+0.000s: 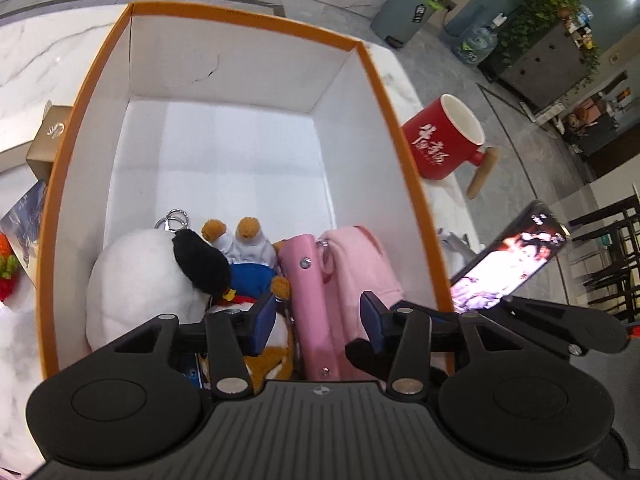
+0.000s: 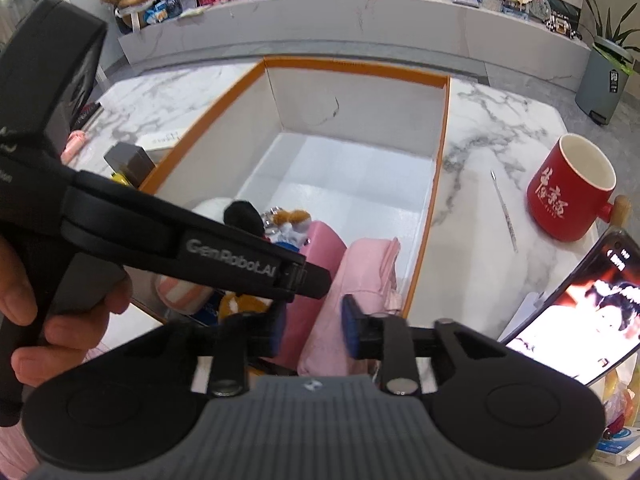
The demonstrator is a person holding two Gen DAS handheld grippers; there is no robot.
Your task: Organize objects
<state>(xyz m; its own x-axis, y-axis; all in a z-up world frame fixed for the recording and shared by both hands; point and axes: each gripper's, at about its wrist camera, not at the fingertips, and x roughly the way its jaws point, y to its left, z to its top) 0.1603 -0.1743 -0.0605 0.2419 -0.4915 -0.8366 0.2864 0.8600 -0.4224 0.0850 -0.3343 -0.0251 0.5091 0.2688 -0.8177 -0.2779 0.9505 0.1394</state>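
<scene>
1. Pink pouch (image 1: pixel 360 264) and its stiff pink flap (image 1: pixel 310 300) lie at the near end of the orange-rimmed box (image 1: pixel 60 184), wedged against a white plush (image 1: pixel 140 280) and a small plush in blue clothes (image 1: pixel 248 276); the far half of the box floor is bare
2. Left gripper (image 1: pixel 320 316) hangs over that near end with its jaws part-open and nothing pressed between them; the flap sits below the gap, nearer the left pad, and the pouch body runs under the right pad
3. Right gripper (image 2: pixel 316 320) is likewise part-open and gripping nothing I can see; the pouch (image 2: pixel 360 280) lies below and ahead of its gap, though whether a pad brushes the fabric cannot be told
4. Risk: both tools crowd the same corner, and the left gripper's body (image 2: pixel 192 240) crosses the right wrist view, so a careless move could knock one against the other
5. Risk: soft fabric may snag on a pad as it lifts away, dragging the pouch up or tipping the plush toys
6. Risk: the phone (image 1: pixel 508 252) leans just outside the box wall, near the red mug (image 1: pixel 444 140); a sideways sweep of the right hand could topple it
</scene>
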